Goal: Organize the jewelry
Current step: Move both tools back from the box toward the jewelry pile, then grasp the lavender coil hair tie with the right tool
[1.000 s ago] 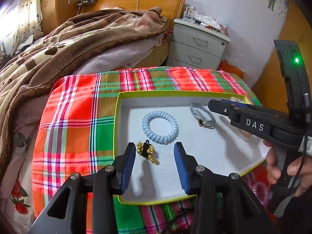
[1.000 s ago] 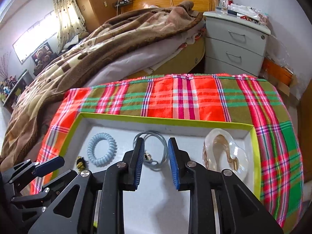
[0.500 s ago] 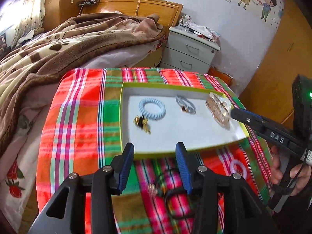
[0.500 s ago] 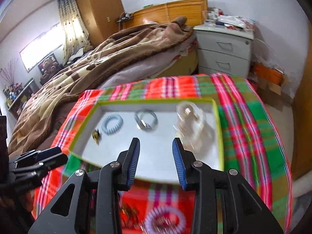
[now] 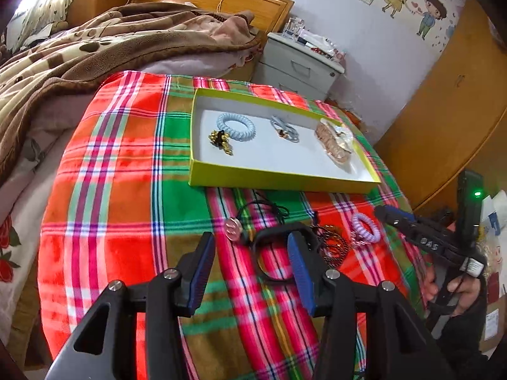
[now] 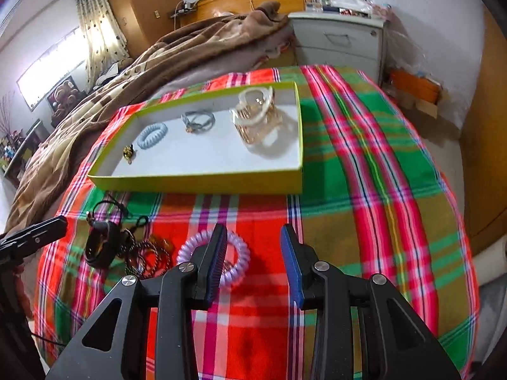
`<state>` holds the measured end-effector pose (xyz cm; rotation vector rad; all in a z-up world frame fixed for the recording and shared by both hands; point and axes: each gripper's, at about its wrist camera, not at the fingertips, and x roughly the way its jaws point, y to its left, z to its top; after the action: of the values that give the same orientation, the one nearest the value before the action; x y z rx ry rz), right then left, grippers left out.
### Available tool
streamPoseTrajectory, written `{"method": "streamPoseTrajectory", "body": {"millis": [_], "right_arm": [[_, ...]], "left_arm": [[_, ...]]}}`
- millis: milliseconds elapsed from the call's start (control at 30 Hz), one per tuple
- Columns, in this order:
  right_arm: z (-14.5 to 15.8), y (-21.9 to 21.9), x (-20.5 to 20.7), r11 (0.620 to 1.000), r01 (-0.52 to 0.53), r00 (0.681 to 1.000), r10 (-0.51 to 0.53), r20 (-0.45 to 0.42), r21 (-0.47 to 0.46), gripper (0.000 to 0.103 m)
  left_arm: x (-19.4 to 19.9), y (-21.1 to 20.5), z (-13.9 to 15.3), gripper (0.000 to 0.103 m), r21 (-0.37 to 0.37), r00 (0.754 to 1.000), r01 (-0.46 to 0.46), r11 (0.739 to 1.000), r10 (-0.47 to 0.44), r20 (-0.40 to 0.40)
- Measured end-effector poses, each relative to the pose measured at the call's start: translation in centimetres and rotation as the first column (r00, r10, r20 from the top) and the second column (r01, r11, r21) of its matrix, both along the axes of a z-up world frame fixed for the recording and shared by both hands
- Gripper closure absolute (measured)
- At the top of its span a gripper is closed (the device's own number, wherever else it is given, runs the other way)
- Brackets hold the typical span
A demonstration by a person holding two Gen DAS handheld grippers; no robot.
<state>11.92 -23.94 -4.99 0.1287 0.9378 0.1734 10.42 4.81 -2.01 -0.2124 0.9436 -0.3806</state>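
Jewelry lies in two groups on the plaid cloth (image 5: pixel 126 174). Inside the green tray (image 5: pixel 279 181), seen from the left wrist at about 1 o'clock, are a blue coil hair tie (image 5: pixel 236 125), a gold charm tie (image 5: pixel 221 141) touching it at its 7 o'clock side, a grey cord bracelet (image 5: pixel 283 127) to its right, and a clear clip (image 5: pixel 334 142) at the tray's 3 o'clock end. On the cloth at the tray's 6 o'clock side lie a black cord with a round pendant (image 5: pixel 233 228), a black band (image 5: pixel 272 255), a dark beaded chain (image 5: pixel 332 247) and a purple coil hair tie (image 5: pixel 365 227).

The left gripper (image 5: pixel 250 272) has just been opening; its jaws stand wide above the cloth, with the black band partly in the gap but not pressed.

The right gripper (image 6: pixel 253 266) has also just been opening and grips nothing. The purple coil hair tie sits at its 9 o'clock, partly hidden behind the left-hand finger (image 6: pixel 215 261).
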Motion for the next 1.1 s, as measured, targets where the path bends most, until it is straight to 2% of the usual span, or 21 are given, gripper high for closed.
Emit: {"method": "streamPoseTrajectory", "body": {"millis": [167, 300, 467, 633, 733, 900, 1100], "right_arm": [[-1.3, 0.1, -0.4, 1.0, -0.024, 0.999, 0.024, -0.031, -0.005, 0.067], [-1.4, 0.5, -0.6, 0.999, -0.034, 0.999, 0.034, -0.019, -0.021, 0.067], [-1.4, 1.0, -1.1, 0.997, -0.048, 0.999, 0.048, -0.005, -0.056, 0.068], [-1.1, 2.1, -1.5, 0.994, -0.081, 0.997, 0.081, 0.004, -0.08, 0.087], [-1.1, 2.3, -1.6, 0.991, -0.09, 0.996, 0.092, 0.009, -0.098, 0.093], [-1.1, 1.3, -1.8, 0.994, -0.074, 0.997, 0.075, 0.013, -0.075, 0.094], [-0.1, -0.8, -2.5, 1.0, 0.01, 0.998, -0.009, 0.058, -0.015, 0.094]], "left_arm": [[-0.6, 0.0, -1.0, 0.053, 0.011, 0.999, 0.002, 1.0, -0.002, -0.046], [-0.8, 0.0, -1.7, 0.053, -0.023, 0.995, -0.007, 1.0, 0.005, -0.095], [-1.0, -0.3, -1.7, 0.053, 0.001, 0.995, -0.014, 1.0, 0.014, -0.097], [-0.8, -0.6, -1.6, 0.053, 0.02, 0.995, -0.02, 1.0, 0.021, -0.097], [-0.6, -1.0, -1.6, 0.053, 0.029, 0.995, -0.017, 0.999, 0.02, -0.101], [0.0, -1.7, -1.8, 0.054, 0.058, 0.994, -0.017, 0.998, 0.023, -0.105], [0.6, -2.5, -2.5, 0.054, 0.11, 0.994, -0.018, 0.994, 0.029, -0.107]]}}
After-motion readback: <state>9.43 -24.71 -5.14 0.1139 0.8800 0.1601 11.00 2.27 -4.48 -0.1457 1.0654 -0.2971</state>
